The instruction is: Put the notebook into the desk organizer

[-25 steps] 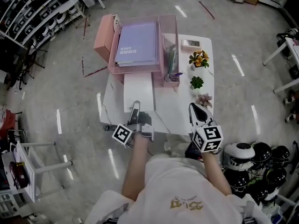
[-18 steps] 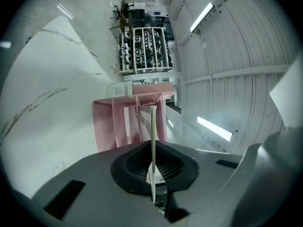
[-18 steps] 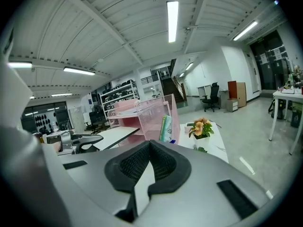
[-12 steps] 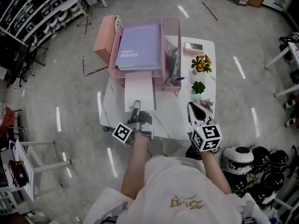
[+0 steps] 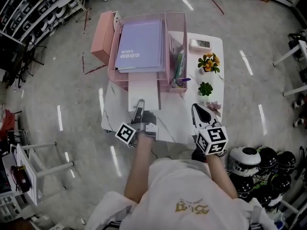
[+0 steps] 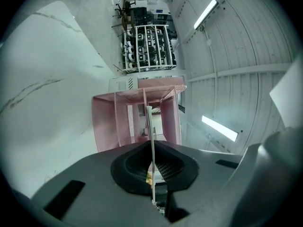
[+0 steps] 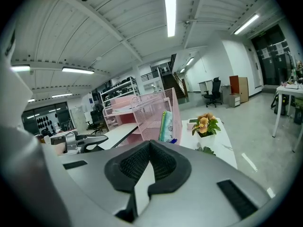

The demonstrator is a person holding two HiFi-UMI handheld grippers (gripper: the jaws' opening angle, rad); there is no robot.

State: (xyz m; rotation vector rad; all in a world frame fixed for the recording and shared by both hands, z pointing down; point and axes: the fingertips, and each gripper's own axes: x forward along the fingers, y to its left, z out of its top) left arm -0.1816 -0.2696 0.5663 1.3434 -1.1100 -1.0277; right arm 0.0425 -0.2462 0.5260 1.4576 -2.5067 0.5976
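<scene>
**Head view:** A pale, thin rectangular notebook [image 5: 144, 94] lies flat over the white marble-patterned table [image 5: 187, 121]. Its far end is at the front of the pink wire-mesh desk organizer [image 5: 120, 75], below the top tray. Whether it is already inside cannot be told. A purple notebook [image 5: 140, 44] lies on that tray. The left gripper [image 5: 139, 104] clamps the pale notebook's near end. The right gripper [image 5: 195, 107] hovers over the table's near right part, beside a small pinkish succulent [image 5: 211, 104].

**Left gripper view:** The left gripper [image 6: 152, 162] has its jaws pressed on the notebook [image 6: 149, 126], which is seen edge-on as a thin white line. It points at the organizer [image 6: 109, 122].

**Right gripper view:** The right gripper [image 7: 150, 148] has its jaws closed together with nothing between them. Beyond them stand the organizer [image 7: 151, 112], the green booklets [image 7: 165, 126] in its side compartment, and a pot of orange flowers [image 7: 204, 124].
</scene>
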